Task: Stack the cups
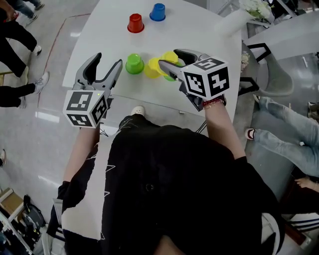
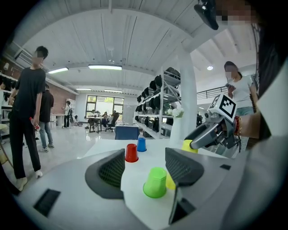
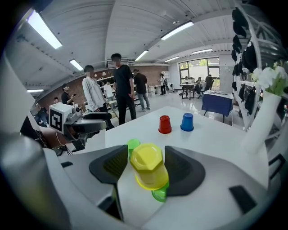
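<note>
Head view: a white table (image 1: 199, 35) carries a red cup (image 1: 135, 23) and a blue cup (image 1: 158, 12) close together at its far side. Nearer, a lone green cup (image 1: 134, 63) stands upside down, with a loose yellow cup (image 1: 151, 68) just beside it. The left gripper (image 1: 108, 62) hovers at the table's near edge, short of the lone green cup, its fingers spread wide with nothing between them. The right gripper (image 1: 169, 58) reaches around a second yellow cup (image 1: 171, 55), right of the loose one.

Left gripper view: the jaws stand well apart and empty. Beyond the gap the lone green cup sits on the table, the loose yellow cup partly hidden behind it and the right jaw — red and blue cups farther off.

Right gripper view: the fingers are wide, one on either side of the second yellow cup. That cup is upturned and sits slightly tilted on a lower green cup (image 3: 160, 194). The pads lie close to its sides, with a sliver of gap at the left one.
</note>
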Action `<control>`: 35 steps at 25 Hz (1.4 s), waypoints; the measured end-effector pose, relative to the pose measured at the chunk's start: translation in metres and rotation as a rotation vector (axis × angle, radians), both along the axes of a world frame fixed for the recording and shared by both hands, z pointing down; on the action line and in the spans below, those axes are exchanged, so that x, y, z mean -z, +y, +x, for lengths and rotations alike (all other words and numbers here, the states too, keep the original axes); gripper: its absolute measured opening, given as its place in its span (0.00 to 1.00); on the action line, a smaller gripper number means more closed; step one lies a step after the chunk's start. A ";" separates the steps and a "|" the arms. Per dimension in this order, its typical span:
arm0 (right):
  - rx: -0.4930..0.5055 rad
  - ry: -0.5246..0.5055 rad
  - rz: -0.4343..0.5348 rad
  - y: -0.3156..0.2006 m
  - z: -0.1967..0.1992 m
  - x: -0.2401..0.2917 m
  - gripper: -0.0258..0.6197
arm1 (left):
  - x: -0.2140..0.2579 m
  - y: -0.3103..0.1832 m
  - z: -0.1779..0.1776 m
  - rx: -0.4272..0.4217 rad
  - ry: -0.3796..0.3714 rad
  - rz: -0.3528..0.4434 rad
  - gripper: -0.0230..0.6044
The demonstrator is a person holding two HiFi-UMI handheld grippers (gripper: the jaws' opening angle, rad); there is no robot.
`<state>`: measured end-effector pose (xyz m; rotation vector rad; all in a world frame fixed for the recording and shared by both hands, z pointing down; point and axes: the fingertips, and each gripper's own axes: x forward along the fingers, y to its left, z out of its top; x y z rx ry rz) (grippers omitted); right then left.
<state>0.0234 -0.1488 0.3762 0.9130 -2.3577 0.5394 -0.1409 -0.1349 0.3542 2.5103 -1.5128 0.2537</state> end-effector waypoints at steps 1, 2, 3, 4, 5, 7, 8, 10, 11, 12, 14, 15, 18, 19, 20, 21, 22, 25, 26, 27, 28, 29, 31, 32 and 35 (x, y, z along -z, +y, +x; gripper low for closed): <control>-0.005 -0.002 0.004 0.000 0.000 0.001 0.44 | 0.001 0.000 0.000 -0.001 0.000 0.002 0.50; -0.011 -0.005 0.008 -0.001 0.001 0.003 0.45 | 0.001 0.000 0.000 -0.003 0.000 0.003 0.50; -0.015 -0.010 0.011 -0.001 0.001 0.004 0.46 | 0.002 -0.001 0.000 -0.005 0.000 0.004 0.50; -0.018 -0.014 0.012 -0.002 0.001 0.005 0.46 | 0.002 -0.001 0.000 -0.007 0.000 0.004 0.50; -0.022 -0.018 0.013 -0.002 0.001 0.006 0.46 | 0.002 -0.001 0.000 -0.009 0.000 0.004 0.50; -0.034 -0.027 0.022 -0.003 0.001 0.011 0.47 | 0.004 -0.003 0.000 -0.015 0.002 0.003 0.50; -0.046 -0.039 0.035 -0.005 0.002 0.017 0.47 | 0.005 -0.005 0.000 -0.018 0.004 0.002 0.50; -0.081 -0.091 0.072 -0.012 0.003 0.034 0.48 | 0.006 -0.011 0.002 -0.028 0.004 0.000 0.50; -0.109 -0.133 0.098 -0.017 0.006 0.045 0.48 | 0.007 -0.015 0.003 -0.035 0.003 0.000 0.50; -0.147 -0.181 0.130 -0.023 0.011 0.058 0.48 | 0.007 -0.021 0.005 -0.044 -0.001 -0.001 0.50; -0.246 -0.276 0.199 -0.037 0.028 0.082 0.40 | 0.007 -0.035 0.008 -0.065 -0.008 -0.002 0.50; -0.296 -0.312 0.223 -0.043 0.039 0.092 0.36 | 0.007 -0.043 0.010 -0.074 -0.011 -0.004 0.50; -0.411 -0.364 0.249 -0.057 0.070 0.102 0.35 | 0.003 -0.068 0.013 -0.091 -0.007 -0.017 0.50; -0.442 -0.369 0.251 -0.060 0.079 0.102 0.35 | 0.000 -0.078 0.015 -0.096 -0.006 -0.022 0.50; -0.474 -0.372 0.251 -0.063 0.089 0.100 0.35 | -0.003 -0.089 0.018 -0.102 -0.008 -0.028 0.50; -0.507 -0.372 0.249 -0.065 0.100 0.097 0.35 | -0.008 -0.100 0.020 -0.111 -0.014 -0.035 0.50; -0.542 -0.371 0.244 -0.066 0.111 0.093 0.35 | -0.014 -0.112 0.023 -0.123 -0.022 -0.045 0.50; -0.647 -0.355 0.228 -0.065 0.144 0.080 0.35 | -0.035 -0.145 0.031 -0.166 -0.043 -0.085 0.50; -0.677 -0.350 0.223 -0.064 0.154 0.076 0.35 | -0.042 -0.153 0.033 -0.180 -0.050 -0.101 0.51; -0.705 -0.347 0.217 -0.062 0.163 0.072 0.35 | -0.049 -0.160 0.035 -0.194 -0.057 -0.118 0.51; -0.729 -0.345 0.210 -0.060 0.170 0.069 0.35 | -0.056 -0.167 0.036 -0.205 -0.064 -0.133 0.52; -0.750 -0.343 0.203 -0.058 0.176 0.065 0.35 | -0.064 -0.174 0.038 -0.215 -0.068 -0.147 0.53; -0.783 -0.334 0.198 -0.055 0.186 0.060 0.35 | -0.076 -0.188 0.043 -0.233 -0.075 -0.165 0.55; -0.799 -0.326 0.199 -0.053 0.191 0.058 0.35 | -0.082 -0.194 0.045 -0.239 -0.081 -0.170 0.56; -0.844 -0.306 0.203 -0.047 0.205 0.056 0.35 | -0.095 -0.205 0.052 -0.248 -0.105 -0.180 0.56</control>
